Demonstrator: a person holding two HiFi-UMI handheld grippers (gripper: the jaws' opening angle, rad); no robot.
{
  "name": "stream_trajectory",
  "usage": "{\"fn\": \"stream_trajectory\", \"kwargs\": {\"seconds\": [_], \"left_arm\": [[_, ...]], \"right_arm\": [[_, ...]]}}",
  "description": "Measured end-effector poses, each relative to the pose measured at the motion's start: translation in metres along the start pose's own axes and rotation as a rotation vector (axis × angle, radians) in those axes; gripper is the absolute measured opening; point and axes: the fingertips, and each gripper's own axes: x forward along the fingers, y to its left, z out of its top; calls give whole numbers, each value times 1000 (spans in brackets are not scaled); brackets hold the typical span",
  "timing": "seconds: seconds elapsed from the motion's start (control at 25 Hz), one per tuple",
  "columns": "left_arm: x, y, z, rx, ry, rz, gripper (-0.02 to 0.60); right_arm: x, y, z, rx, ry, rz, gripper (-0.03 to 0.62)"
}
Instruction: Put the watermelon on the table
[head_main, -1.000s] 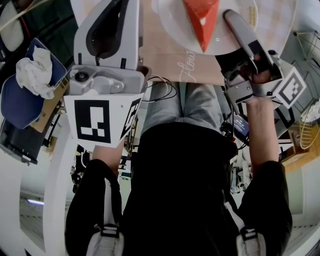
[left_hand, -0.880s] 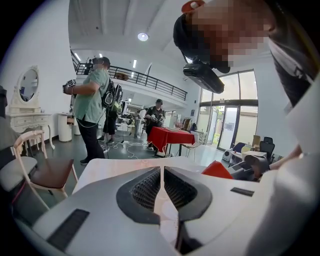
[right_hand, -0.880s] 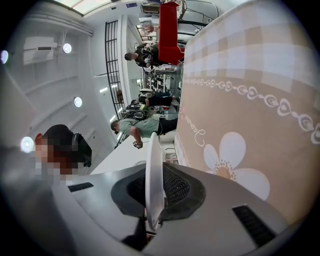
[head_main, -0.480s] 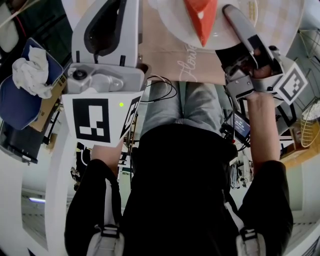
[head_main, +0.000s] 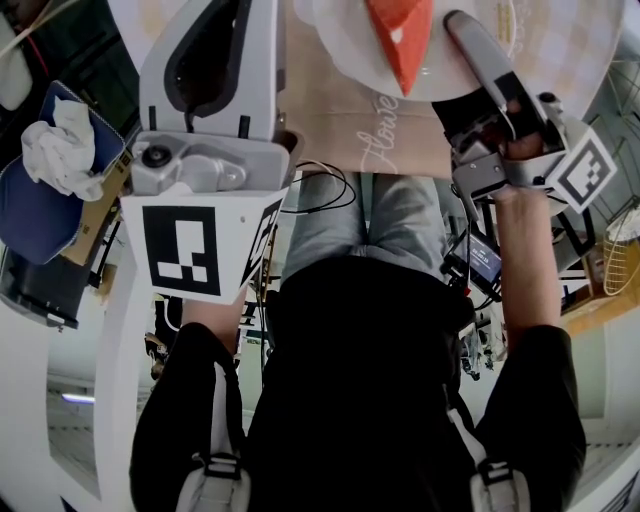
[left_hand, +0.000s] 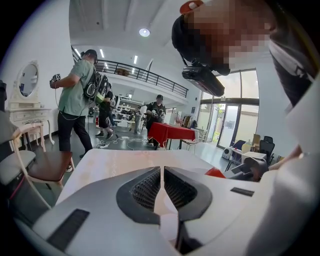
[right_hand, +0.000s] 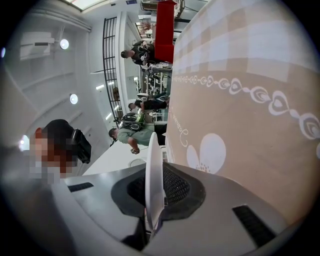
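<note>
Watermelon (head_main: 401, 36) on plate (head_main: 343, 48), right gripper (head_main: 458, 22) clamping rim, forearm (head_main: 525, 270) stretched forward.

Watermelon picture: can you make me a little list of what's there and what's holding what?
watermelon: red slice, lying on the plate
plate: white, rim pinched by the right gripper
left gripper: jaws together, holding nothing
table: covered with a tan flowery cloth, under the plate
plate down yet: can't tell
</note>
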Motion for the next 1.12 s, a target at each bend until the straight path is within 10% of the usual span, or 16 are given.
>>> {"fn": "stream_trajectory", "kwargs": {"seconds": [1.12], "left_arm": [[8,2,-27,-8,29,-4,32]], "right_arm": [[8,-50,-11,-35,29,-128,21]]}}
